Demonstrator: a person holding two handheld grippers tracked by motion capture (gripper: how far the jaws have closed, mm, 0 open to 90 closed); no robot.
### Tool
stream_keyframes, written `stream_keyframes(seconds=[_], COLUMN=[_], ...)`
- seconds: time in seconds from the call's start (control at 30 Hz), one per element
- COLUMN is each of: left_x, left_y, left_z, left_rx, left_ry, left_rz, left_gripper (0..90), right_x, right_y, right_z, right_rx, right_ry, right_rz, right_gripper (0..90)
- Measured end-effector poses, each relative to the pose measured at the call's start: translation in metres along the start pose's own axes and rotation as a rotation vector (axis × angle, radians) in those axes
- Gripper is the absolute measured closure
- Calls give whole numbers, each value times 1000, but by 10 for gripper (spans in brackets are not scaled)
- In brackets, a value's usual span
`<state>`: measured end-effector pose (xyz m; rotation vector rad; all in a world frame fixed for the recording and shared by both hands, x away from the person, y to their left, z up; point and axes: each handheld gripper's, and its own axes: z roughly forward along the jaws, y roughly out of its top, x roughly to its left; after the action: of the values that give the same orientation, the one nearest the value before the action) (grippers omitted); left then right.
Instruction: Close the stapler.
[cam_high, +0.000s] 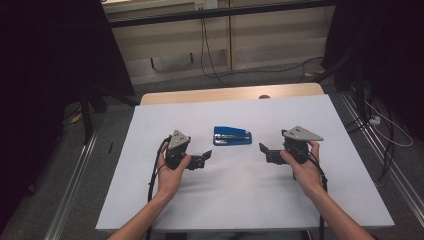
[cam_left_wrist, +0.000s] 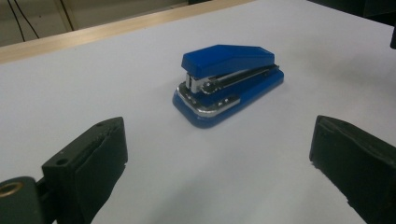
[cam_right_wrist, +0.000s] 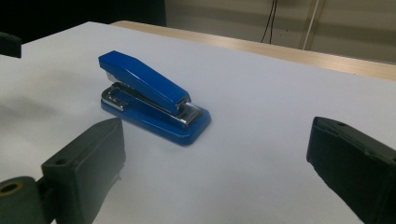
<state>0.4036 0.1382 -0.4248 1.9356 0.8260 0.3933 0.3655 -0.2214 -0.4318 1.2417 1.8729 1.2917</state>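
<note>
A blue stapler (cam_high: 232, 135) lies flat on the white counter (cam_high: 240, 195), closed, between my two grippers and a little farther from me than both. My left gripper (cam_high: 206, 155) sits just left of it, jaws spread wide with nothing between them. My right gripper (cam_high: 264, 150) sits to its right, jaws equally wide and empty. Neither touches the stapler.

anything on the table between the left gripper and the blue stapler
No. In the left gripper view, bare white table runs from the open left gripper to the blue stapler. The high view shows that stretch bare as well.
</note>
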Motion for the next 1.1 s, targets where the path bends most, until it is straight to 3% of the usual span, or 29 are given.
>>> stream_keyframes(seconds=[0.43, 0.7, 0.83, 0.93, 1.1], left_x=[4, 3, 3, 4, 7], left_y=[-15, -19, -22, -27, -34], left_z=[-34, -48, -57, -64, -75], left_rx=[-20, -39, -44, -34, -36], left_ry=[35, 48, 53, 88, 102], left_rz=[-21, -36, -26, -19, -18], left_gripper=[43, 43, 43, 43, 43], right_x=[4, -3, -4, -5, -5], right_y=[-7, -13, -17, -19, -22], right_z=[-19, -32, -39, -44, -51], right_rx=[-27, -21, -16, -18, -24], right_ry=[-33, -56, -74, -75, -84], right_rz=[-8, -5, -8, -6, 3], right_gripper=[44, 44, 35, 34, 34])
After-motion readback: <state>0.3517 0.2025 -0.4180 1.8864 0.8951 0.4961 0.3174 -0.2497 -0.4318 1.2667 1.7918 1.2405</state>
